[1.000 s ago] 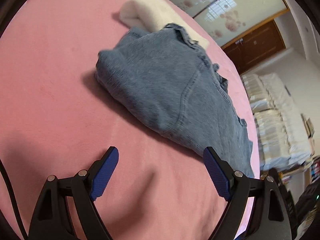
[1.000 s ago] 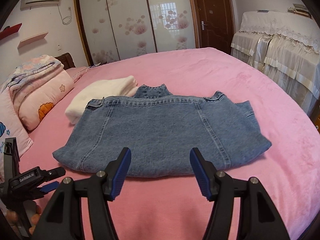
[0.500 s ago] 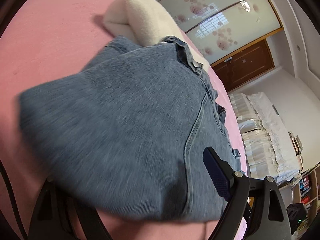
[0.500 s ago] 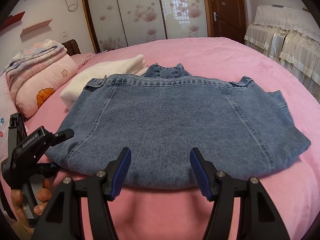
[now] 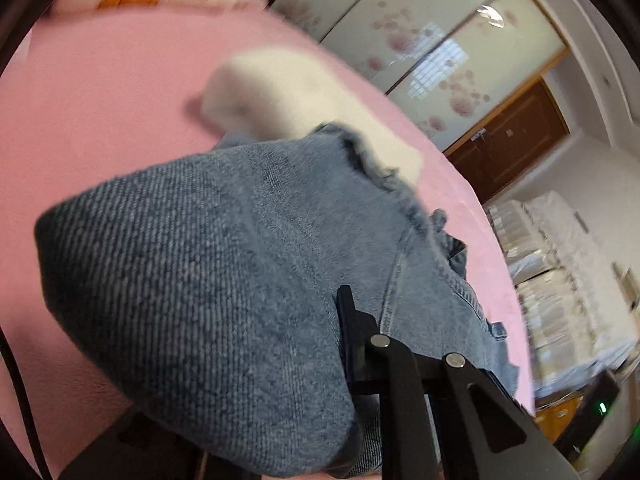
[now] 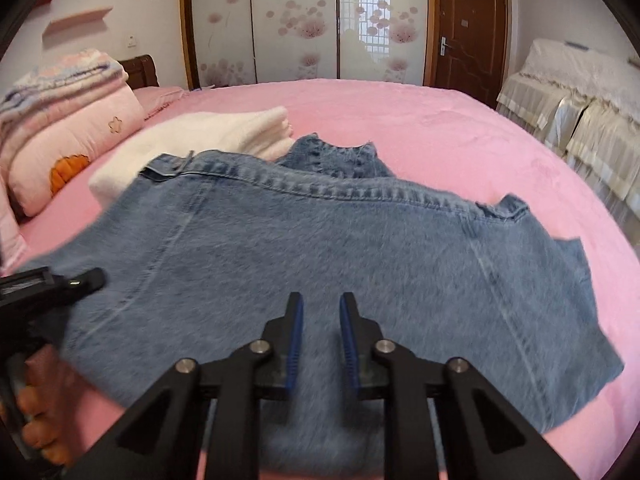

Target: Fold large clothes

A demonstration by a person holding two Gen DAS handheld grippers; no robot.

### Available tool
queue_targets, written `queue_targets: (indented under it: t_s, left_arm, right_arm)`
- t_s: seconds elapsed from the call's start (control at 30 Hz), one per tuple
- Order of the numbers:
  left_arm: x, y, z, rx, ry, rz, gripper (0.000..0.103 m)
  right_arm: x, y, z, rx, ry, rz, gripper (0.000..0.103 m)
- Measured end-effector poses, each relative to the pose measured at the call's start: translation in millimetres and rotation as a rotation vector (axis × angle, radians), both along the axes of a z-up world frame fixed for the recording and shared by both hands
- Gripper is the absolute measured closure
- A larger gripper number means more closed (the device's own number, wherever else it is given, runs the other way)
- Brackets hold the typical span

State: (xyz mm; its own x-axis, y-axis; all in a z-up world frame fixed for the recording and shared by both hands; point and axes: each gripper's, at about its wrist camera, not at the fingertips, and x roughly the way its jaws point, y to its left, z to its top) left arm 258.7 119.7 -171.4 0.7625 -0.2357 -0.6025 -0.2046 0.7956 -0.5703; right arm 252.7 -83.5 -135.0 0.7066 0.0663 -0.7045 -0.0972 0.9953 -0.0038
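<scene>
On the bed: a pink bedspread (image 6: 460, 128) covers everything I work over, and the denim garment (image 6: 320, 248) lies spread across its middle, waistband edge toward the far side.
My left tongs (image 5: 340, 340): closed down on the near left corner of the denim. I see only one black finger against the cloth; the other is buried under the fold. The jaws have just been closing, with denim between them.
Left tongs from the other side: in the right wrist view they (image 6: 86, 280) reach in from the left edge and meet the garment's left border, with my fingers (image 6: 36, 432) wrapped on the handle below.
My right tongs (image 6: 320, 320): the jaws have just been closing and stand narrow, blue pads facing each other with a slim gap. Denim fills that gap in the picture, but blur keeps me from telling whether the pads press it.
Denim corner: in the left wrist view it bulges up over the tongs, lifted off the pink cover.
White folded towel (image 6: 208, 136): beyond the denim on the left, touching its far edge.
Pink pillow (image 6: 76, 136): far left, with folded bedding stacked on top.
Far wall: flowered sliding doors (image 6: 300, 20) and a brown door (image 6: 468, 28) to their right.
</scene>
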Motion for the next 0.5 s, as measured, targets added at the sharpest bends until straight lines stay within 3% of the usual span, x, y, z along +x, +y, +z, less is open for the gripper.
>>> queue_targets:
  t_s: [0.07,0.17,0.33,0.5]
  left_arm:
    - [-5,-12,19,0.054,-0.050,-0.008,0.093]
    - [-9,-37,47,0.120,-0.117,-0.050,0.093]
    - [-14,-89,88,0.245,-0.220,-0.136,0.093]
    - [-11,-144,115,0.325,-0.268,-0.241,0.093]
  right_arm:
    - [7,-2,-7,-0.026,0.016,-0.002,0.089]
    - [17,-10,-31,0.039,0.121,0.024,0.097]
    - [15,-21,-43,0.117,0.115,0.031,0.096]
    - [16,-40,-44,0.247,0.140,0.035,0.096]
